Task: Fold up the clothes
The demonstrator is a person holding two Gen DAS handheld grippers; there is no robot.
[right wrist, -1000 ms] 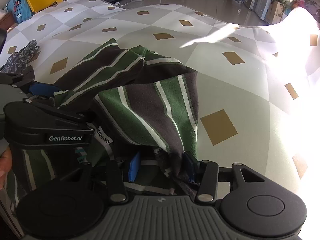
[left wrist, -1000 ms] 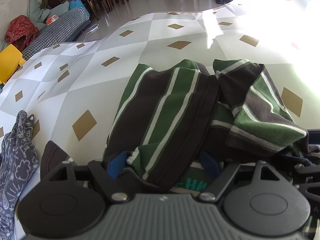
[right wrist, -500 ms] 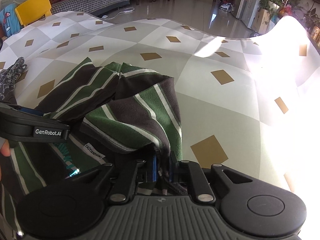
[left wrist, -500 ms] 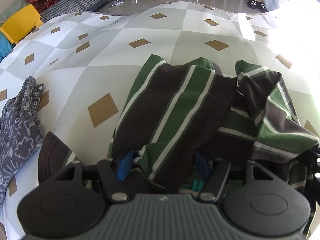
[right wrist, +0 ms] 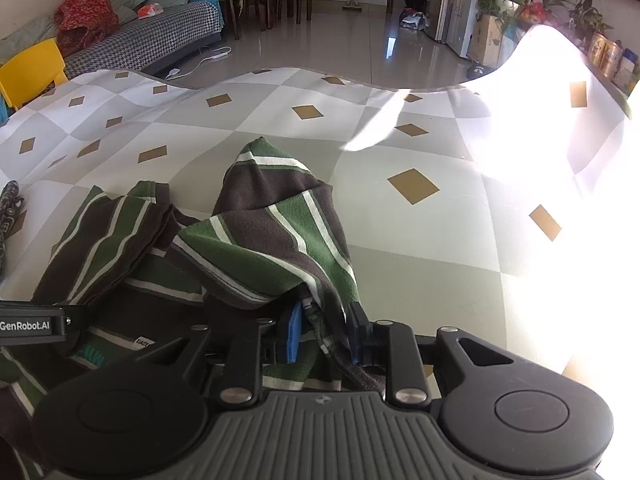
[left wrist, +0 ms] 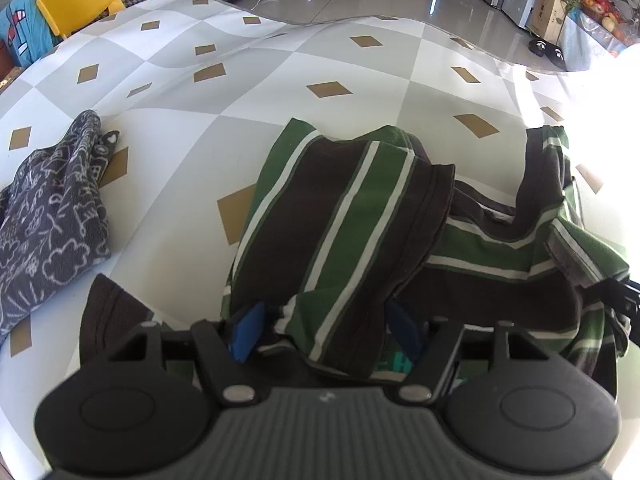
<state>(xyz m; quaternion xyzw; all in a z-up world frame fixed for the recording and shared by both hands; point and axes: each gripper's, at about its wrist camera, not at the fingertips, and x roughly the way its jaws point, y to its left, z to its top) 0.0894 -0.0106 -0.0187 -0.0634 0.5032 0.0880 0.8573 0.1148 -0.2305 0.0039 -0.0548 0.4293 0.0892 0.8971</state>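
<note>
Both grippers [left wrist: 324, 330] [right wrist: 324, 334] part-spread — draped striped shirt [left wrist: 348, 220] hides any pinch

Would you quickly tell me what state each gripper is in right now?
Left gripper: jaws just opened wider, a fold of the striped shirt between them; grip cannot be told.
Right gripper: just opening, shirt fabric between the jaws; grip cannot be told.
</note>
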